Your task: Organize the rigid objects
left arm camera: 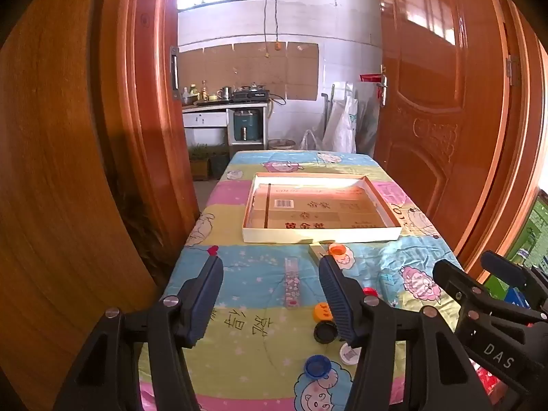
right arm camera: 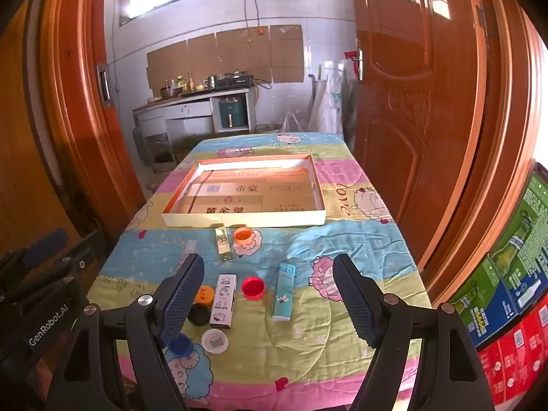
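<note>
A table (right arm camera: 342, 239) draped in a cartoon-print cloth is seen from above, both grippers angled down at it. The left gripper (left arm camera: 270, 294) is held wide with nothing between its jaws; the right gripper (right arm camera: 269, 303) is likewise spread wide and empty. A shallow tray (right arm camera: 239, 220) lies at mid-table. Just before it, an orange cap (right arm camera: 242, 235) and a pale lighter (right arm camera: 223, 244) are set. Nearer, a red cap (right arm camera: 253, 287), a blue lighter (right arm camera: 283, 291), a white lighter (right arm camera: 223, 299), black (right arm camera: 199, 314), white (right arm camera: 214, 340) and blue caps (right arm camera: 180, 345) are scattered.
</note>
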`<state>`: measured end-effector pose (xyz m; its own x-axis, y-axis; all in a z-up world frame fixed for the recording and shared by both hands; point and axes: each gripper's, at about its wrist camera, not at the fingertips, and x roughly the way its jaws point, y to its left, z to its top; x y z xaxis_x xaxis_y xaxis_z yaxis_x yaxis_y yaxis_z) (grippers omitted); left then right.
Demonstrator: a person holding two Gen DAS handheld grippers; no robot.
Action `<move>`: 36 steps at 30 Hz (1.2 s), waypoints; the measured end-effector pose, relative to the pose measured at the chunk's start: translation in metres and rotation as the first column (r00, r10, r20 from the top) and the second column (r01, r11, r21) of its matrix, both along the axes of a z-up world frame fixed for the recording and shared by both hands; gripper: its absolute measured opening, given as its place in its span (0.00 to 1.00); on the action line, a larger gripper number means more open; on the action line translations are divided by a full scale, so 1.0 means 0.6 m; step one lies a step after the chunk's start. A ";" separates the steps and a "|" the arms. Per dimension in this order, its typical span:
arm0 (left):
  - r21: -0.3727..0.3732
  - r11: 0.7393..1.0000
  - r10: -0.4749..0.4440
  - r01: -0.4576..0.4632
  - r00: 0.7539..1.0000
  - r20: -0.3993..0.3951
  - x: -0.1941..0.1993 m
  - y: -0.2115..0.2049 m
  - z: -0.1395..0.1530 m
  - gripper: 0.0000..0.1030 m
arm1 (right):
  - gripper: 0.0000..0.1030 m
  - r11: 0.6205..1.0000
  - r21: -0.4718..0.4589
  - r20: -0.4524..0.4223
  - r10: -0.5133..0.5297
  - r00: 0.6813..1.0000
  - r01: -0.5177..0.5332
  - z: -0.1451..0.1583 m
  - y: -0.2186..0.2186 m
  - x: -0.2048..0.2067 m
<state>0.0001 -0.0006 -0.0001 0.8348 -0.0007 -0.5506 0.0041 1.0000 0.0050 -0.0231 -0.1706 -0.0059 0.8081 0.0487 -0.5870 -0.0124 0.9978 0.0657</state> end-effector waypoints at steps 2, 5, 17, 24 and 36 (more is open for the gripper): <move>0.004 1.000 0.004 -0.004 1.000 0.000 -0.001 -0.002 0.000 0.57 | 0.77 1.000 -0.003 0.000 0.000 1.000 0.000 0.000 -0.001 0.000; 0.013 1.000 0.023 -0.023 1.000 -0.002 -0.003 -0.005 0.001 0.57 | 0.77 1.000 -0.003 0.002 -0.001 1.000 0.001 0.001 -0.002 -0.001; -0.038 0.998 0.043 -0.043 0.999 -0.015 -0.005 0.011 -0.004 0.57 | 0.77 1.000 -0.022 0.036 -0.003 0.999 0.004 0.005 -0.001 -0.011; -0.003 0.999 0.051 -0.051 0.999 -0.006 -0.011 0.003 0.003 0.57 | 0.77 1.000 -0.021 0.051 -0.001 0.999 0.002 0.005 -0.001 -0.021; 0.002 1.000 0.029 -0.029 0.999 -0.016 -0.016 -0.005 0.004 0.57 | 0.77 1.000 -0.020 0.059 -0.005 0.998 0.007 0.008 -0.002 -0.027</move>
<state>-0.0094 -0.0035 0.0020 0.8256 0.0245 -0.5637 -0.0252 0.9997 0.0065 -0.0392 -0.1720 -0.0011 0.8416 0.0325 -0.5392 -0.0098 0.9989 0.0451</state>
